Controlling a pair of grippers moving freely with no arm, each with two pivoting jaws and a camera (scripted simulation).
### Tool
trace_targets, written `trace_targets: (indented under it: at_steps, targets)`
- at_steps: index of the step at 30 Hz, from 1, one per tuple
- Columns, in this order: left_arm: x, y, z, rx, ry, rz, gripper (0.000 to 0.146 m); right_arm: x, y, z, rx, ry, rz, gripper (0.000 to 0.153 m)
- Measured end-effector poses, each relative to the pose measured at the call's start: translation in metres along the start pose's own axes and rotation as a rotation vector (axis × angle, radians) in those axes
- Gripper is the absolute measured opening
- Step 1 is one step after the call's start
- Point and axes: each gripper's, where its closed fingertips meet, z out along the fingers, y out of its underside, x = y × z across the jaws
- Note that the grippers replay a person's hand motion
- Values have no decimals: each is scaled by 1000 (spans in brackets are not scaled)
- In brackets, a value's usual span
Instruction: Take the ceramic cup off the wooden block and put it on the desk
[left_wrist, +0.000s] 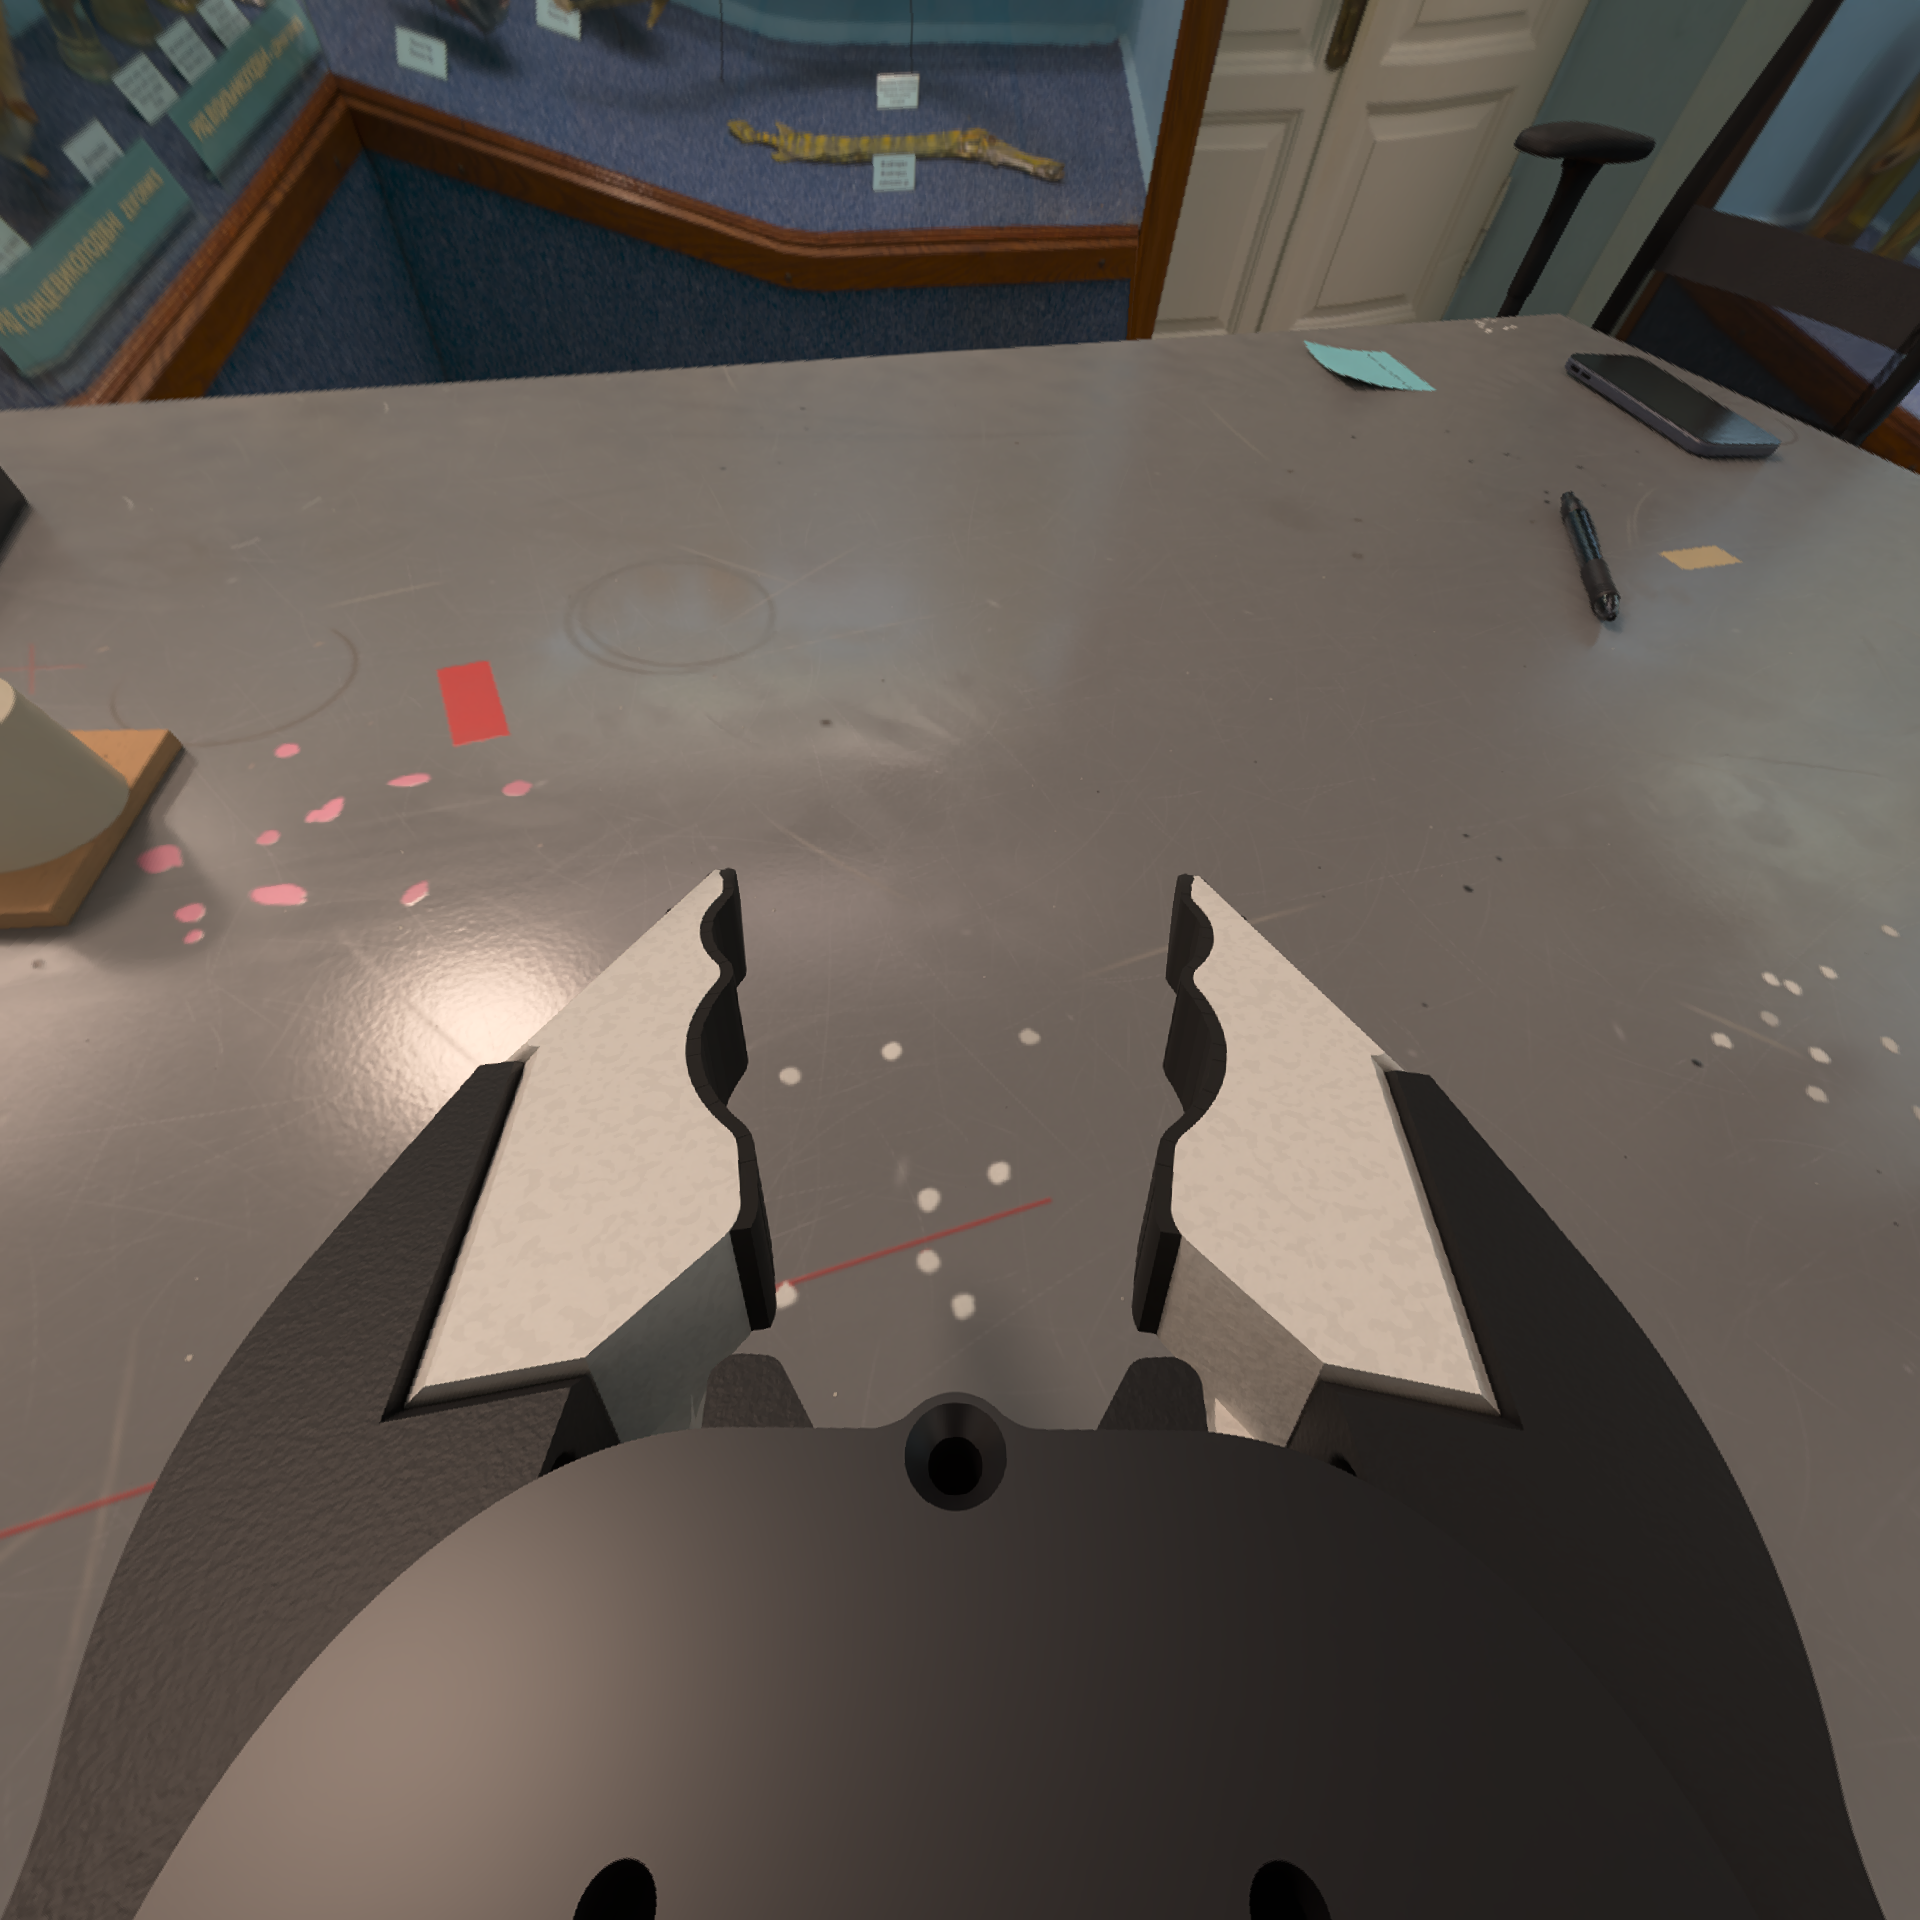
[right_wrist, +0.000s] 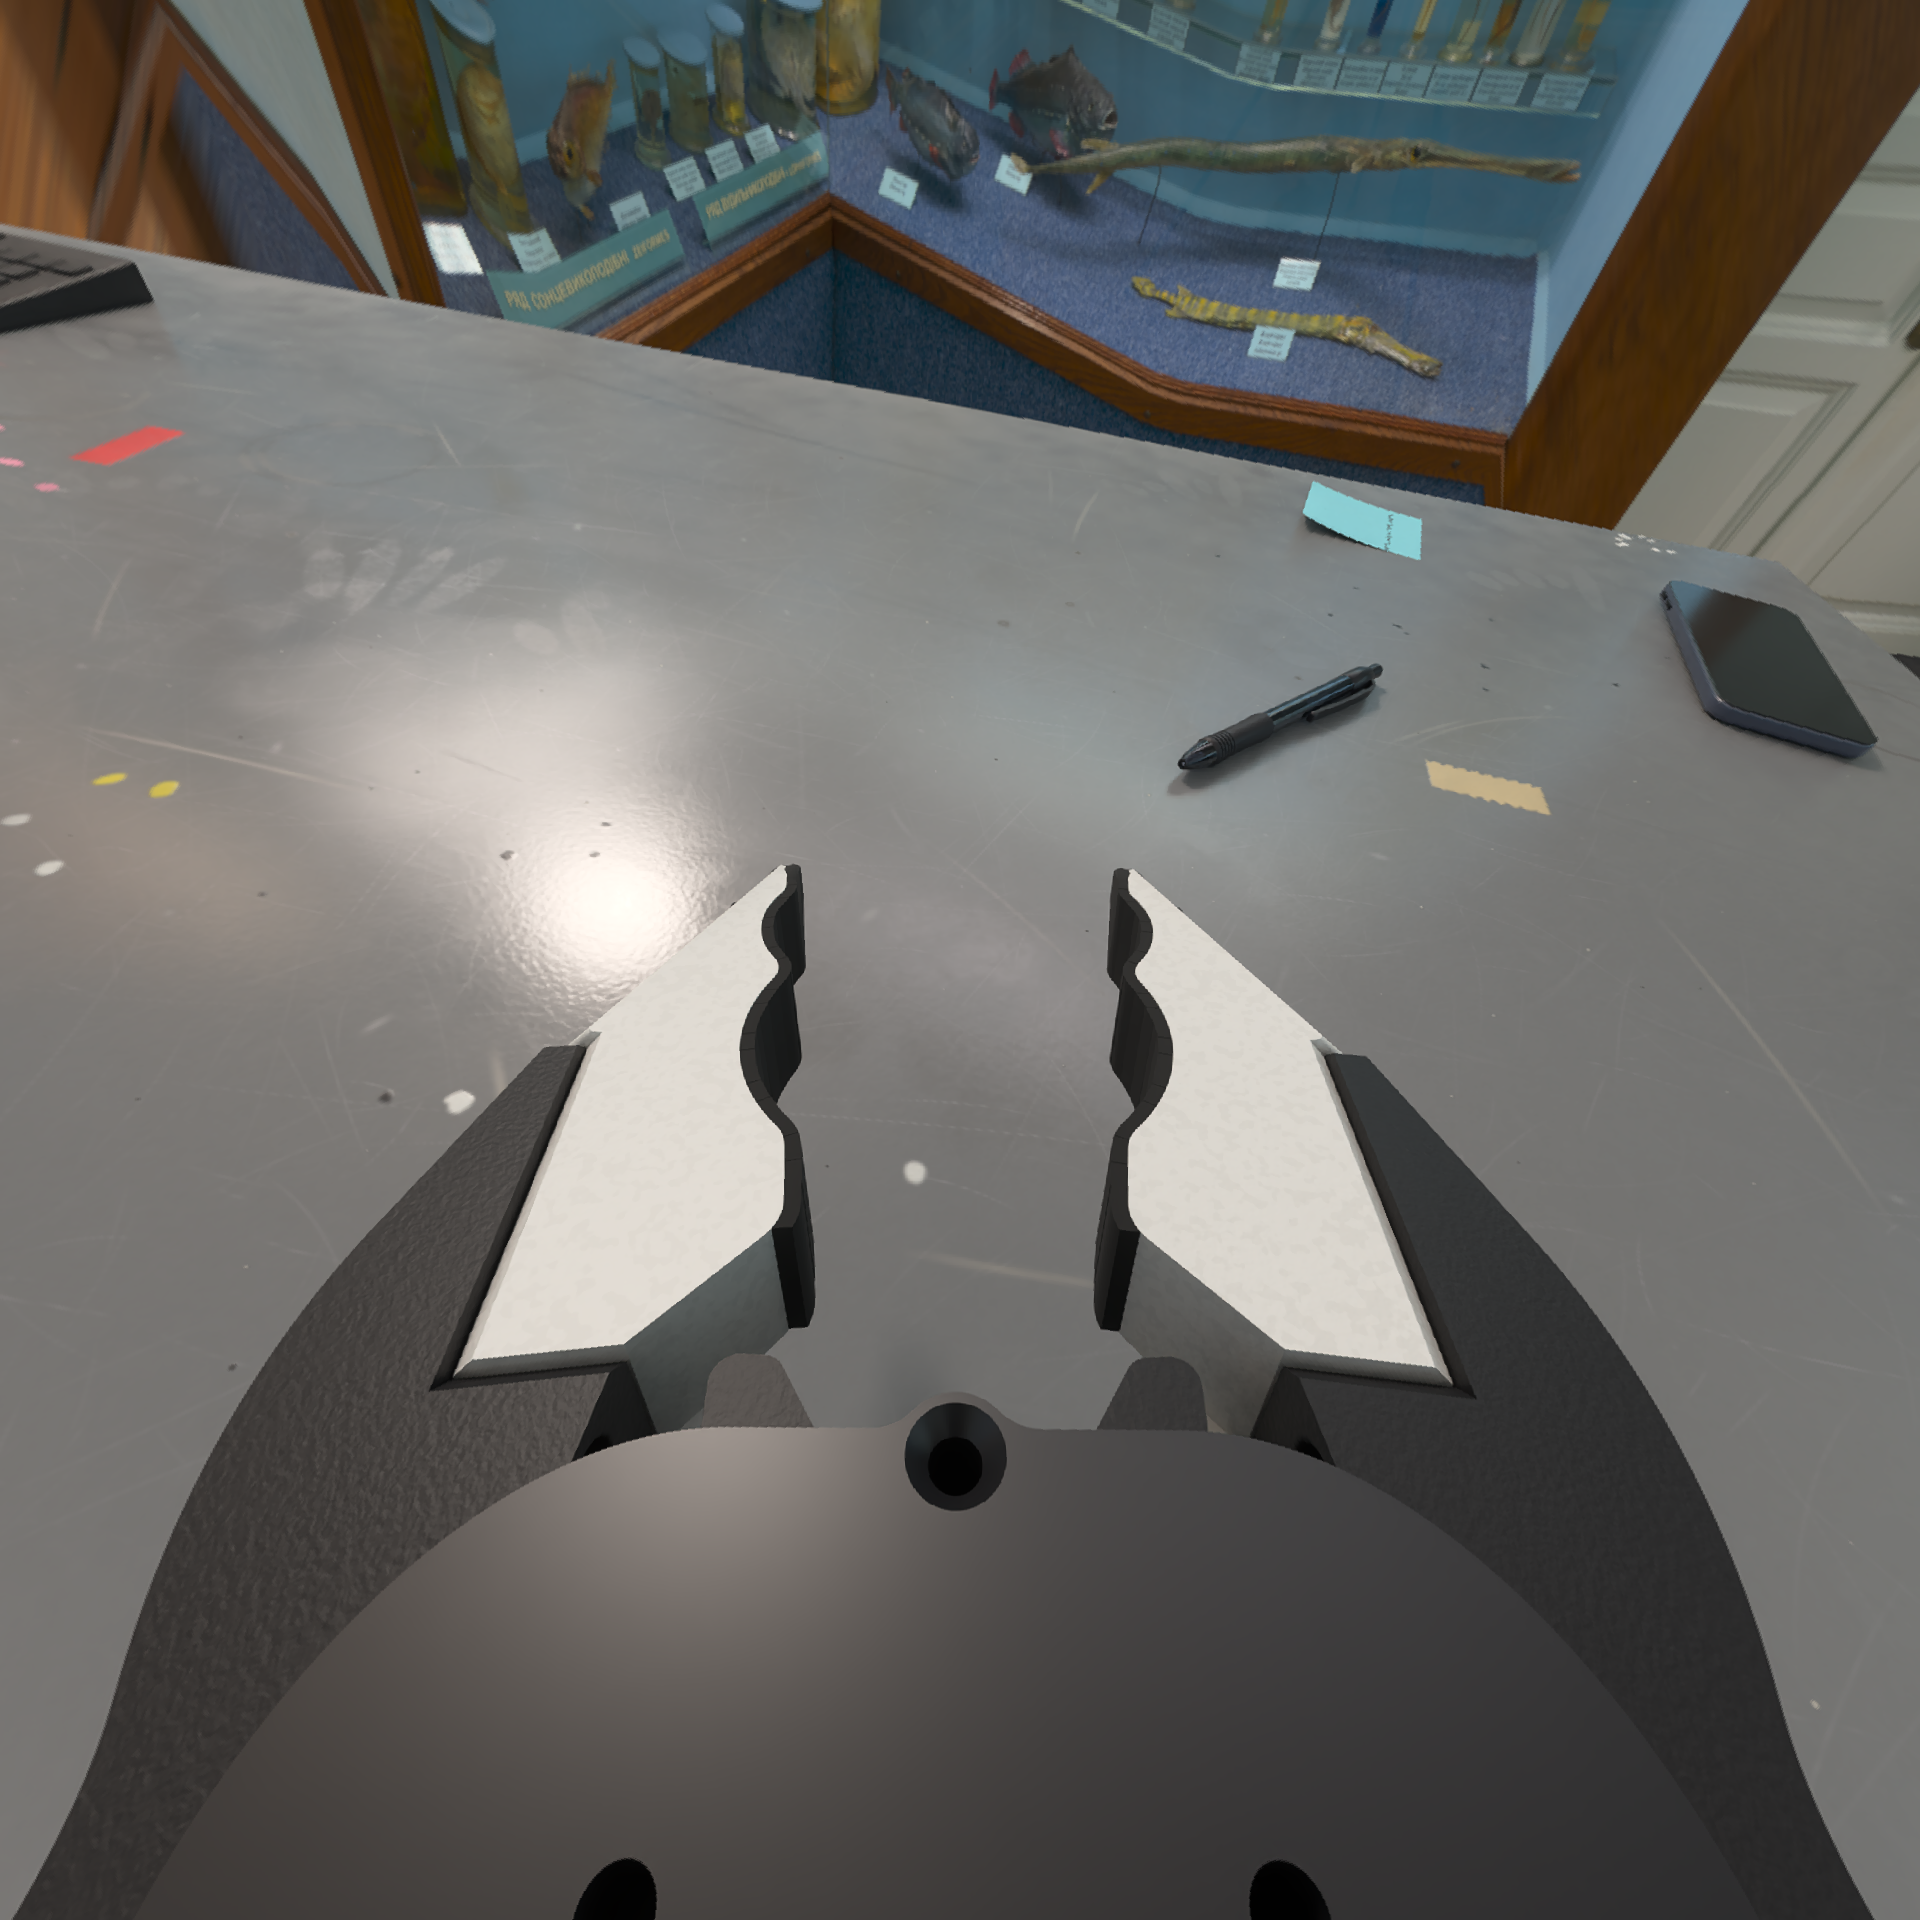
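In the left wrist view, a pale grey-beige ceramic cup (left_wrist: 47, 779) stands on a flat wooden block (left_wrist: 99, 831) at the far left edge, both cut off by the frame. My left gripper (left_wrist: 956, 883) is open and empty above the grey desk (left_wrist: 1039, 727), well to the right of the cup. My right gripper (right_wrist: 956, 878) is open and empty over the desk (right_wrist: 727, 582). The cup and block do not show in the right wrist view.
A black pen (left_wrist: 1590, 556) (right_wrist: 1283, 717), a dark phone (left_wrist: 1668, 403) (right_wrist: 1766, 665), a blue paper note (left_wrist: 1366, 366) (right_wrist: 1361, 514) and a tan tape patch (right_wrist: 1486, 787) lie at the far right. A red patch (left_wrist: 473, 703) marks the desk. A keyboard corner (right_wrist: 62, 281) sits far left.
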Motion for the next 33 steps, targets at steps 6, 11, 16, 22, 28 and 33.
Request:
trace_targets:
  at_steps: [6,11,16,22,28,33]
  targets:
    - [-4,2,0,-26,1,-1,82,2,-3,-2,15,-3,-13,58]
    - [-49,-22,-15,-138,-62,47,83,-4,-2,-2,13,-25,-17,58]
    - [-162,-46,6,-445,-175,120,82,-8,-4,-2,16,-48,-20,59]
    - [-260,-31,59,-726,-270,85,82,-12,-5,-1,19,-66,-32,58]
    - [-287,2,84,-885,-250,10,84,-17,-3,2,5,-75,-56,57]
    - [-289,21,89,-954,-234,0,61,-18,-2,3,-5,-80,-53,56]
